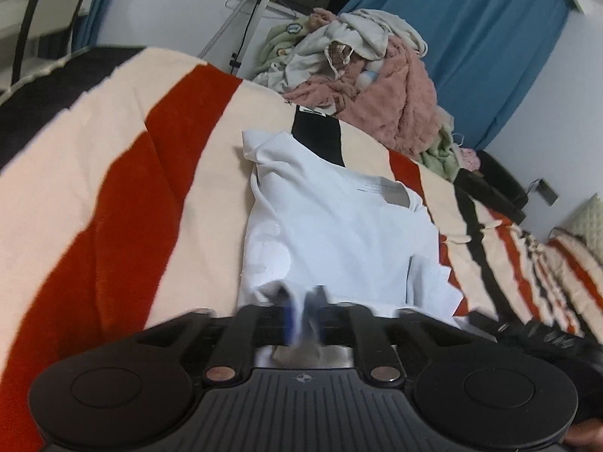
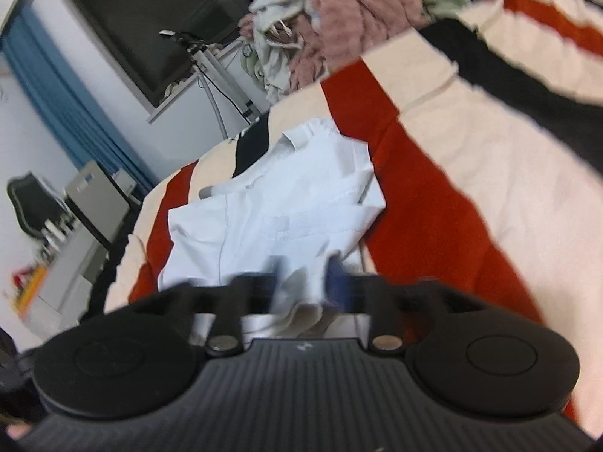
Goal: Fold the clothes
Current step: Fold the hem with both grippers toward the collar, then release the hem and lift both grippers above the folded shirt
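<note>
Risk judged: the near hem of the white shirt [image 1: 331,226] could be dragged back or sprung open if either tool is pulled away while cloth sits between its fingers, since fabric is seen bunched in both gaps. The folded layers could also be skewed on the fuzzy striped blanket [image 1: 124,173].

Left tool [image 1: 300,310]: fingers parted, blurred, cloth between them but no firm pinch seen. Right tool [image 2: 307,282]: fingers parted wider, a crumpled edge lying loose between them.

Shirt is laid mid-bed on the blanket, partly folded, collar at the far end, one sleeve tucked over, wrinkled at the near edge. An unfolded clothes pile [image 1: 361,67] is heaped at the far end of the bed, well apart.
</note>
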